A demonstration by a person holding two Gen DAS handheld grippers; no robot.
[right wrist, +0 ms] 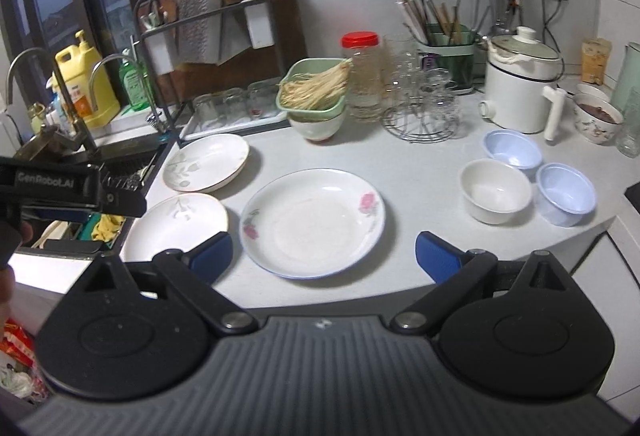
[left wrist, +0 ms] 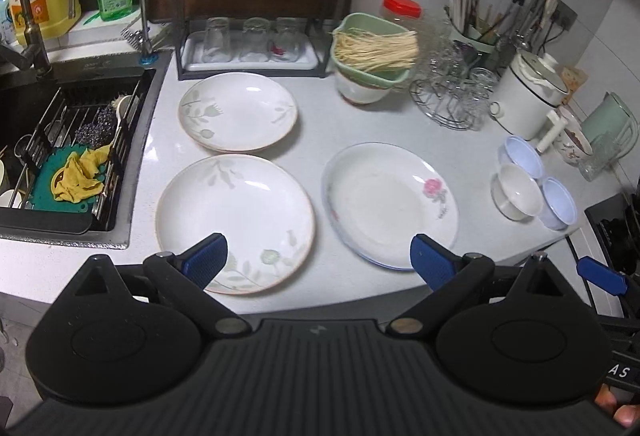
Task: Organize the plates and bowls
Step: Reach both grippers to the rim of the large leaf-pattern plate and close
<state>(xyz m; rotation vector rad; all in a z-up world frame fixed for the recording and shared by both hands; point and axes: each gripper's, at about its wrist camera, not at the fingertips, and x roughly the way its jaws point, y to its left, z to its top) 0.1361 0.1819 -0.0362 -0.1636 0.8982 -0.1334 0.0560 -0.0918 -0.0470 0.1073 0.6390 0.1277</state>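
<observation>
Plates lie scattered and unstacked on the white countertop (left wrist: 312, 124), each flat and face up, which suggests the sorting has not begun. The rose plate (right wrist: 312, 222) sits nearest the counter's front edge, straight ahead of the right gripper (right wrist: 324, 252). It looks slightly oval, its long axis running left to right in the right wrist view, with one pink flower at either end. To its left lie two leaf-patterned plates: the near leaf plate (left wrist: 236, 222) beside the sink (left wrist: 60, 156), and the far leaf plate (left wrist: 239, 111) behind it, close to the glass tray. They are round, so no axis matters; their rims lie near each other without visibly overlapping.

Three small bowls stand upright, mouths up, in a tight cluster at the right: a white bowl (right wrist: 495, 196) between two pale blue bowls (right wrist: 512, 149) (right wrist: 565, 194), touching or nearly so. Grouped this way, they seem easy to nest.

The left gripper (left wrist: 320, 260) hovers above the counter edge between the near leaf plate and the rose plate, its fingers spread wide and holding nothing. The right gripper is likewise spread and empty, seemingly poised to straddle the rose plate's rim.
</observation>
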